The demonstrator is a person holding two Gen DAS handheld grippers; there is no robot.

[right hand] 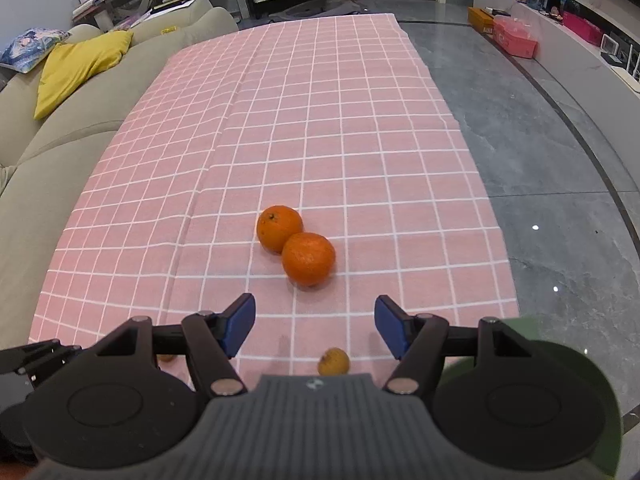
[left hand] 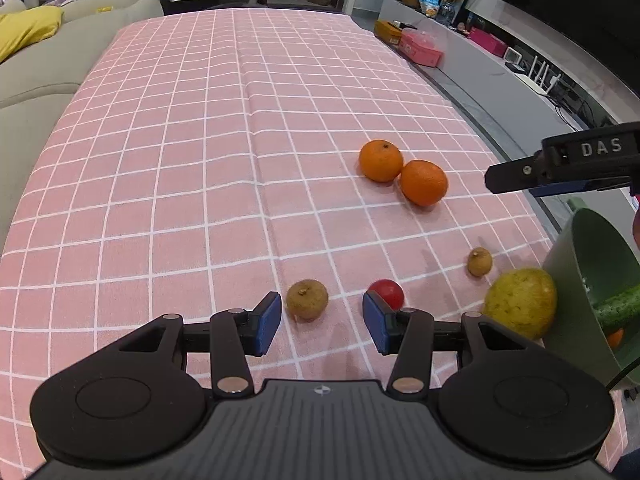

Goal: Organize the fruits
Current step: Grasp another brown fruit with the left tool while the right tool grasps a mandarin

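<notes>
Two oranges touch each other on the pink checked tablecloth; they also show in the right wrist view. My left gripper is open and empty, with a brown round fruit and a red fruit just ahead of its fingertips. A small brown fruit and a yellow-green fruit lie further right. A green bowl at the right edge holds a cucumber. My right gripper is open and empty, behind the oranges, above a small brown fruit.
A beige sofa with a yellow cushion runs along the table's left side. Grey floor lies past the table's right edge. The right gripper's side shows in the left wrist view above the bowl.
</notes>
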